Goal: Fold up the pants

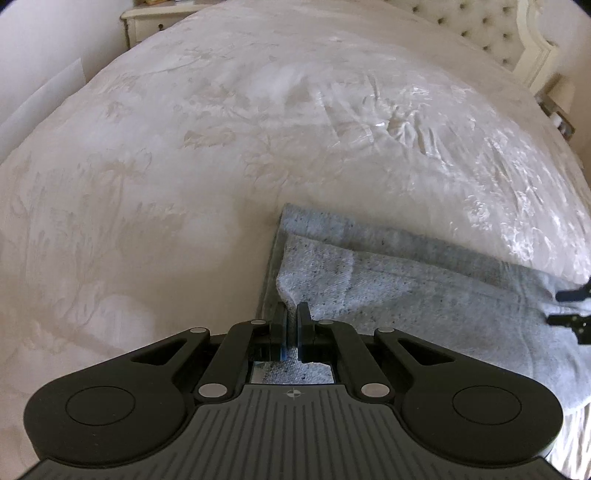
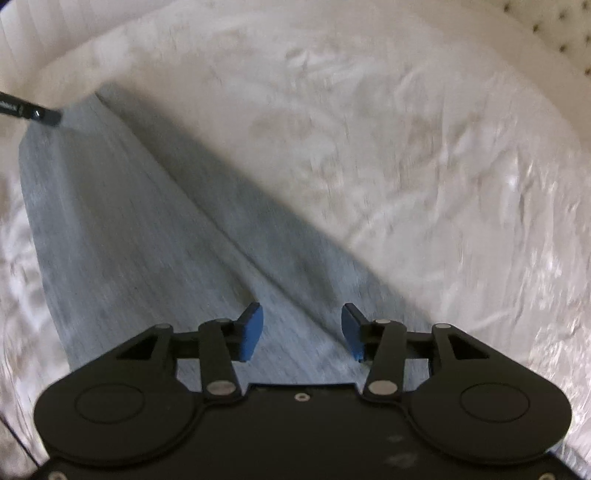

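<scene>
1. My left gripper (image 1: 291, 314): jaws drawn together and clamped on a raised pinch of grey cloth at the near edge of the pants. Fabric shows between the pads and again through the gap behind them.

2. My right gripper (image 2: 302, 328): jaws standing apart, blue pads (image 2: 253, 330) facing each other with nothing pressed between them. Grey cloth lies beneath the gap, untouched by either pad as far as the blurred picture shows.

3. Pants (image 1: 424, 295): grey, flecked knit, lying flat on the bed. In the left wrist view a hemmed end sits just ahead of my left gripper, one layer folded over another with a band of the lower layer showing along the far edge; the cloth runs off toward the right. In the right wrist view the pants (image 2: 122, 221) stretch away from my right gripper as a long tapering strip with a lengthwise crease, ending where the tip of my left gripper (image 2: 37, 112) meets the far corner.

4. Bedspread (image 1: 221, 147): pale cream, woven floral pattern, lightly creased and glossy toward the right, covering the whole surface under the pants.

5. Headboard (image 1: 480, 26): cream, button-tufted, with a curved painted frame, at the far right.

6. Bedside cabinet (image 1: 155, 22): cream, with a small knob, at the far left corner of the bed.
</scene>
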Demonstrator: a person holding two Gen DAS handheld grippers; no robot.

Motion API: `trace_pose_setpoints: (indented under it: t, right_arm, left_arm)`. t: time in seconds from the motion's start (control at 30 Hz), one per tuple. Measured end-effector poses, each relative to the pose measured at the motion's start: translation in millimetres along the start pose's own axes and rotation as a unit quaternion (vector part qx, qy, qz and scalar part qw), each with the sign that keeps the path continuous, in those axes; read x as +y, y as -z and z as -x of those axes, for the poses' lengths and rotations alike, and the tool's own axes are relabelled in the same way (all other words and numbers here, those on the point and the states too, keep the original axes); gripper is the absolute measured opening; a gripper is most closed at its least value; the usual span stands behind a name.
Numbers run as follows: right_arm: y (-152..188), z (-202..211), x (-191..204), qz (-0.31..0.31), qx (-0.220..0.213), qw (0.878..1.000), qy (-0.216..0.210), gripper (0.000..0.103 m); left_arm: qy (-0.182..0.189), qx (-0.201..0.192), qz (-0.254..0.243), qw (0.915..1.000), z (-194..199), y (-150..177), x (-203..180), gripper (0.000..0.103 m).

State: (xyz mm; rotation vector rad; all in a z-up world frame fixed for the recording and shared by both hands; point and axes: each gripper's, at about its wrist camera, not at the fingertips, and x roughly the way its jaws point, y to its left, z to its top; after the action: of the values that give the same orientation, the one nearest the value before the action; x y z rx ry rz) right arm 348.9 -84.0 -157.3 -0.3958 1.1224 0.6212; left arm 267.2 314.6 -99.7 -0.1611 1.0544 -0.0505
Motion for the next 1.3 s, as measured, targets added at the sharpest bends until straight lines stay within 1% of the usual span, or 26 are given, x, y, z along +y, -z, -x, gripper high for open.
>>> trace_pose_setpoints:
  t: [0.07,0.1,0.13,0.17,0.2,0.23,0.33,0.4,0.47,0.53,0.57,0.67,0.7,0.73,0.77,0.8,0.83,0.87,0.93,1.0,1.03,1.1,1.13,1.2,1.27,1.3]
  right_arm:
    - [5.7,-7.9,-3.6,0.005,0.024,1.000,-0.011,0.050]
    - [8.3,-9.4,-3.5,0.008,0.028,0.999,-0.015,0.047]
    - [10.4,-9.4,-2.9,0.008,0.033,0.999,-0.021,0.022]
    - [11.1,-8.7,-1.0,0.006,0.039,0.999,-0.031,0.005]
    - [11.6,-5.3,2.0,0.005,0.043,0.999,-0.032,0.004]
    - [12.4,3.0,6.4,0.012,0.034,0.999,-0.028,0.004]
    - [12.4,38.5,10.0,0.011,-0.016,1.000,0.004,0.003]
    - [6.3,60.8,4.6,0.001,-0.051,0.998,0.034,0.003]
    - [-2.2,66.2,-5.0,-0.013,-0.064,0.997,0.051,0.003]
    - [-8.8,56.2,-17.1,-0.029,-0.060,0.996,0.059,0.003]
    - [-11.2,46.1,-22.2,-0.034,-0.050,0.996,0.058,0.004]
    - [-12.5,13.5,-27.1,-0.047,-0.018,0.998,0.049,0.006]
    - [-12.2,2.9,-25.2,-0.044,-0.008,0.998,0.053,0.009]
    - [-11.0,-6.8,-22.8,-0.040,0.003,0.997,0.060,0.014]
    - [-11.0,-13.3,-22.2,-0.038,0.007,0.997,0.067,0.016]
    - [-9.0,-13.5,-19.0,-0.042,0.001,0.997,0.072,0.017]
    - [-10.0,-10.5,-17.7,-0.051,-0.011,0.996,0.078,0.021]
    - [-12.0,-7.7,-15.9,-0.062,-0.024,0.994,0.082,0.029]
    - [-10.9,11.5,-13.2,-0.086,-0.062,0.990,0.090,0.036]
    - [-8.2,32.3,-10.2,-0.116,-0.092,0.985,0.092,0.036]
    - [-5.4,40.3,-8.0,-0.132,-0.099,0.982,0.089,0.036]
    - [3.0,54.1,-3.0,-0.171,-0.108,0.976,0.078,0.036]
    - [10.3,62.4,0.0,-0.185,-0.109,0.974,0.078,0.036]
    - [24.1,70.4,8.1,-0.214,-0.105,0.968,0.076,0.036]
    - [41.5,75.7,14.3,-0.248,-0.104,0.961,0.069,0.036]
    - [52.2,81.2,17.0,-0.261,-0.102,0.957,0.070,0.036]
  left_arm:
    - [-0.003,-0.001,0.000,1.0000,-1.2,-0.7,-2.1,0.004]
    - [-0.006,-0.003,-0.003,1.0000,-1.5,-1.2,-4.0,0.004]
    - [-0.008,-0.005,-0.006,0.9999,-0.5,-1.6,-6.1,0.004]
    - [-0.010,-0.007,-0.007,0.9999,0.8,-1.7,-8.1,0.004]
    - [-0.013,-0.009,-0.007,0.9999,2.1,-1.9,-9.6,0.004]
    - [-0.015,-0.013,-0.004,0.9998,6.1,-1.3,-10.7,0.004]
    - [-0.012,-0.040,-0.002,0.9991,28.1,-3.2,-14.6,0.004]
    - [-0.014,-0.067,-0.016,0.9975,42.4,-9.7,-19.6,0.004]
    - [-0.014,-0.072,-0.024,0.9970,42.8,-18.3,-22.1,0.004]
    - [-0.022,-0.060,-0.020,0.9977,29.5,-25.9,-20.0,0.004]
    - [-0.028,-0.051,-0.014,0.9982,19.6,-28.1,-17.0,0.004]
    - [-0.041,0.000,0.036,0.9985,-13.3,-27.9,1.7,0.004]
    - [-0.052,0.016,0.050,0.9973,-22.5,-25.6,8.6,0.004]
    - [-0.067,0.031,0.055,0.9958,-30.2,-22.8,13.7,0.004]
    - [-0.082,0.045,0.057,0.9939,-35.7,-20.1,17.7,0.004]
    - [-0.091,0.052,0.062,0.9925,-37.1,-17.9,21.2,0.004]
    - [-0.096,0.051,0.071,0.9915,-33.5,-15.9,23.3,0.004]
    - [-0.096,0.042,0.075,0.9916,-27.0,-14.9,22.8,0.004]
    - [-0.101,0.017,0.052,0.9934,-10.8,-15.8,11.1,0.004]
    - [-0.098,-0.018,0.016,0.9949,5.7,-17.2,-9.9,0.004]
    - [-0.085,-0.030,0.007,0.9959,10.4,-17.5,-19.3,0.004]
    - [-0.041,-0.044,-0.018,0.9980,13.8,-16.7,-43.5,0.005]
    - [-0.024,-0.043,-0.032,0.9983,11.5,-14.5,-53.8,0.005]
    - [-0.006,-0.034,-0.061,0.9976,0.9,-6.8,-73.0,0.005]
    - [-0.003,-0.011,-0.075,0.9971,-15.1,4.2,-81.1,0.005]
    - [-0.011,0.006,-0.080,0.9967,-25.2,8.5,-82.4,0.006]
